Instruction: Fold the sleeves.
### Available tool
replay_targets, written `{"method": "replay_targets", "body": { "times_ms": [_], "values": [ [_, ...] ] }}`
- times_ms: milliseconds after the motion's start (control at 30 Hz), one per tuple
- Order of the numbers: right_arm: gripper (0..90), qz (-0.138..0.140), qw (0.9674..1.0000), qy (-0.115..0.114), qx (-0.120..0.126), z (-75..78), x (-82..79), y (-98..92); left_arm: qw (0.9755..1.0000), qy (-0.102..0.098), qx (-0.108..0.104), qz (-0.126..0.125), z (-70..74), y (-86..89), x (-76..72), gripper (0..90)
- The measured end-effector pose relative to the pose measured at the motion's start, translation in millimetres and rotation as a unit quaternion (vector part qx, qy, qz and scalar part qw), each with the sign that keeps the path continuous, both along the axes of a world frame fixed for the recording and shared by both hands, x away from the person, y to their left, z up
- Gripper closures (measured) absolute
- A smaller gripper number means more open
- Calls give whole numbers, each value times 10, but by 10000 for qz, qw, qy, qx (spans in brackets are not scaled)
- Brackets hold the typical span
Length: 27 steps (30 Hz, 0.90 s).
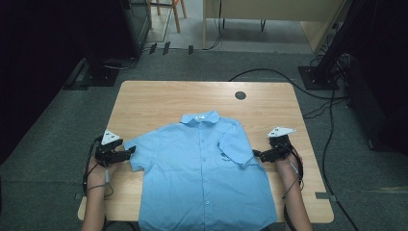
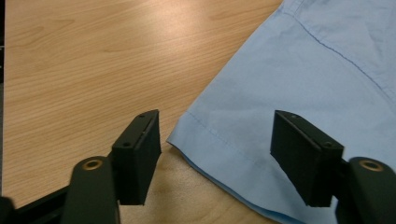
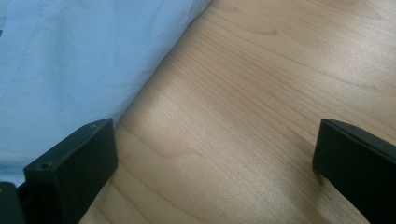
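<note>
Light blue short-sleeved shirt (image 1: 204,178) flat on wooden table (image 1: 159,98), front up, buttoned, collar (image 1: 199,118) toward far edge, hem hanging over near edge. Sleeve on the right folded inward across the chest (image 1: 235,147); sleeve on the left (image 1: 139,154) spread out flat. Left gripper (image 1: 129,153) low at table's left side, held level, tips pointing at the flat sleeve's cuff. In left gripper view: jaws apart, cuff hem (image 2: 224,140) lying between them, nearer the right-hand jaw; pads not pressing on cloth, bare wood just inside the left-hand jaw. Right gripper (image 1: 257,154) at table's right side, level, tips close to the folded sleeve's outer edge. In right gripper view: jaws wide apart, bare wood (image 3: 243,126) between them, shirt edge (image 3: 84,70) just beside and behind the left-hand jaw; contact between that jaw and cloth not clear. Nothing clamped in either gripper. Forearms entering from bottom of high view, one on each side of shirt; black cable trailing back from each gripper along the wrist. Grey three-cornered plate on top of each gripper. Dark round grommet (image 1: 240,95) in tabletop beyond the collar, well apart from shirt. Grey carpet (image 1: 57,144) around table.
</note>
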State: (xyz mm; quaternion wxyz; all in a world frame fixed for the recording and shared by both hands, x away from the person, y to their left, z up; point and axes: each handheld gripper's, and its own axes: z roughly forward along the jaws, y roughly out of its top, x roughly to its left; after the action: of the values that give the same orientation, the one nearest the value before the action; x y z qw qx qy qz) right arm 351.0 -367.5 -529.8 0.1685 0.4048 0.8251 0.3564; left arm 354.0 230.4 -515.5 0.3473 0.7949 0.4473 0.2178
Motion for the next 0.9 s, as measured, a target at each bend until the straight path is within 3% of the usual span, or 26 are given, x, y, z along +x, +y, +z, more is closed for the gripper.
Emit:
{"method": "replay_targets", "body": {
  "times_ms": [33,67,167,233,267,300,333,367,400,500,533,767,900],
  "values": [
    [0,-1,10000,-1,-2,0,0,0,9998,-31,-175,-38,-20,23,5,428],
    [0,-1,10000,-1,-2,0,0,0,9998,-31,-175,-38,-20,23,5,528],
    [0,-1,10000,-2,-2,0,0,0,9997,-75,-201,-79,-26,27,-7,528],
    [0,-2,10000,-1,-1,0,0,0,9997,-82,-227,-92,-23,2,-27,632],
    [0,-2,10000,-1,-1,0,0,0,9997,-82,-227,-92,-23,2,-27,761],
    [0,-2,10000,-1,-2,0,0,0,9998,-150,-96,-51,-20,-39,-48,761],
    [0,-2,10000,-1,-2,0,0,0,9998,-150,-96,-51,-20,-39,-48,857],
    [0,-2,10000,-1,-2,0,0,0,9998,-147,-92,-63,-18,-45,-51,857],
    [0,-2,10000,0,-1,0,-1,0,9996,-109,-245,-56,19,-67,-60,872],
    [0,0,10000,-1,1,0,0,0,9996,-109,-245,-56,19,-67,-60,883],
    [0,0,10000,-1,1,0,0,0,9985,-204,-494,-78,104,-68,-89,883],
    [0,-3,10000,-1,0,0,-1,0,9973,-171,-676,-226,203,-140,-139,883],
    [0,-1,10000,0,0,0,0,0,9971,-253,-628,-354,263,-230,-169,884]
  ]
}}
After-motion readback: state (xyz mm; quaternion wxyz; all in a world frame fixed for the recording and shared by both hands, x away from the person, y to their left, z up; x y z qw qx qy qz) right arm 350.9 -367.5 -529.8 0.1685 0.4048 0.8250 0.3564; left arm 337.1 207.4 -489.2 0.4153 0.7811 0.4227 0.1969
